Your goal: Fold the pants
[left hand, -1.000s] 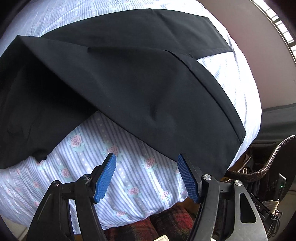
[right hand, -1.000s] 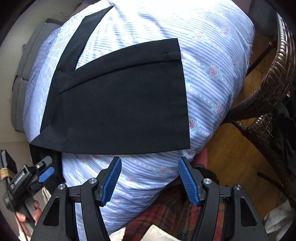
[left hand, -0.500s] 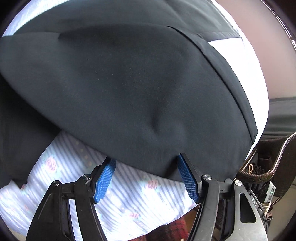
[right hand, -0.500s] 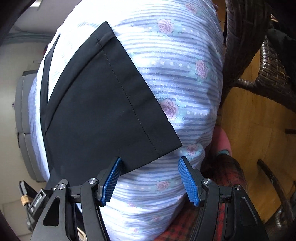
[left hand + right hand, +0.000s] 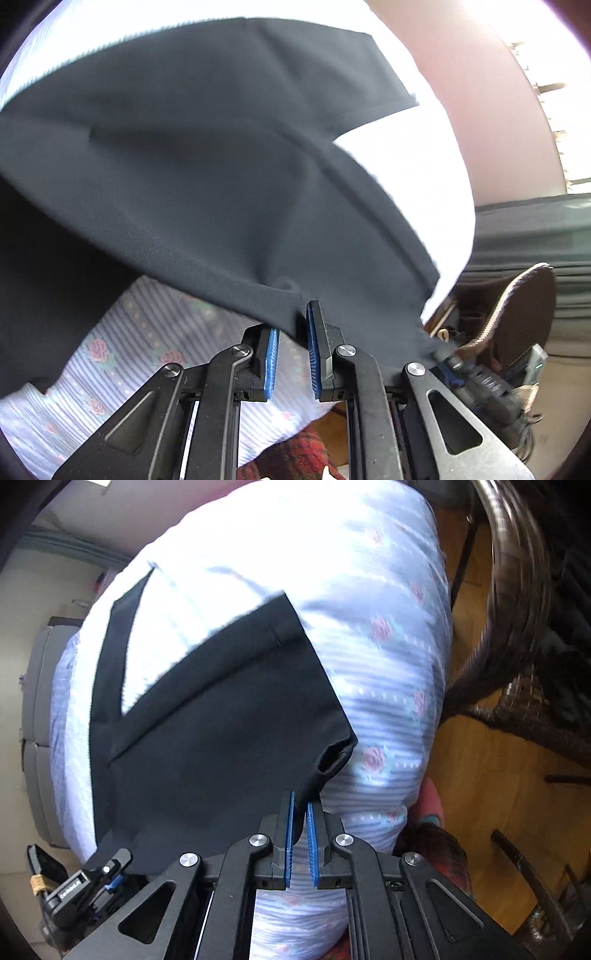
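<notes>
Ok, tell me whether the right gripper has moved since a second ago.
Yes. The right gripper has come forward across the floral bedsheet to the pants and shut on their near corner.

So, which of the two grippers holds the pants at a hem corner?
The right gripper: it pinches the corner of the leg hem of the black pants. The left gripper grips a long side edge.

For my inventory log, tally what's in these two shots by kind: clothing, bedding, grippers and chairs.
Clothing: 1, black pants
Bedding: 1, floral striped sheet
Grippers: 2, left gripper and right gripper, both pinching the pants
Chairs: 1, wicker chair
Total: 5
</notes>
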A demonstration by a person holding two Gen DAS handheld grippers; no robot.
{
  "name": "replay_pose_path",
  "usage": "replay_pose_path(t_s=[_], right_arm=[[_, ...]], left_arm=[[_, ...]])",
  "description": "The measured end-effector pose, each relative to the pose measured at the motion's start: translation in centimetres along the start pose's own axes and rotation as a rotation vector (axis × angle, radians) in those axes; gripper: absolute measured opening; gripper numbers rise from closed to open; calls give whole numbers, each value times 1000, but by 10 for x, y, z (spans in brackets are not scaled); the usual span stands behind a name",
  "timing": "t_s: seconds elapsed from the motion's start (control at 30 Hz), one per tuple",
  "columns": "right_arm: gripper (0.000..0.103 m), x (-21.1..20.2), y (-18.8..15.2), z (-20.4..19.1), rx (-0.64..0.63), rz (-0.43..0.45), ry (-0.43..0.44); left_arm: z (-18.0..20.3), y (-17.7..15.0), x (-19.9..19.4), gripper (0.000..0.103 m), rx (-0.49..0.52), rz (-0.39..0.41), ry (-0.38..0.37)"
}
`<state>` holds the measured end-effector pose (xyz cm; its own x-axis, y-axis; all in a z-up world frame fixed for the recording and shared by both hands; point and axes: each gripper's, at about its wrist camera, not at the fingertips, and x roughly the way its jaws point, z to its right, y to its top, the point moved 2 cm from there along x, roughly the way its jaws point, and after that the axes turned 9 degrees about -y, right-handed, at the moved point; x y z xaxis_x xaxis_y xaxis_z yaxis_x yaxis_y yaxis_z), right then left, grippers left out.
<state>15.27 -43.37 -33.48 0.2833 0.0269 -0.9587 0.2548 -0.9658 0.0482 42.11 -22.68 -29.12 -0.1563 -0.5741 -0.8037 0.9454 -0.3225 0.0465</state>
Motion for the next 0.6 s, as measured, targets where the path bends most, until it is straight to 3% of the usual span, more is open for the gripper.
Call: replay_pose_path(t_s=[0.2, 0.33, 0.47, 0.6], right_arm=[[8, -99, 64, -64, -79, 221, 107], [7, -135, 112, -121, -157, 318, 174], [7, -138, 157, -174, -216, 352, 224], [7, -114, 202, -216, -258, 317, 253]], left_arm=[[42, 34, -45, 14, 57, 138, -52], [62, 72, -63, 14, 59, 225, -51], [69, 115, -61, 14, 33, 264, -26], [66, 163, -45, 14, -21, 290, 27]])
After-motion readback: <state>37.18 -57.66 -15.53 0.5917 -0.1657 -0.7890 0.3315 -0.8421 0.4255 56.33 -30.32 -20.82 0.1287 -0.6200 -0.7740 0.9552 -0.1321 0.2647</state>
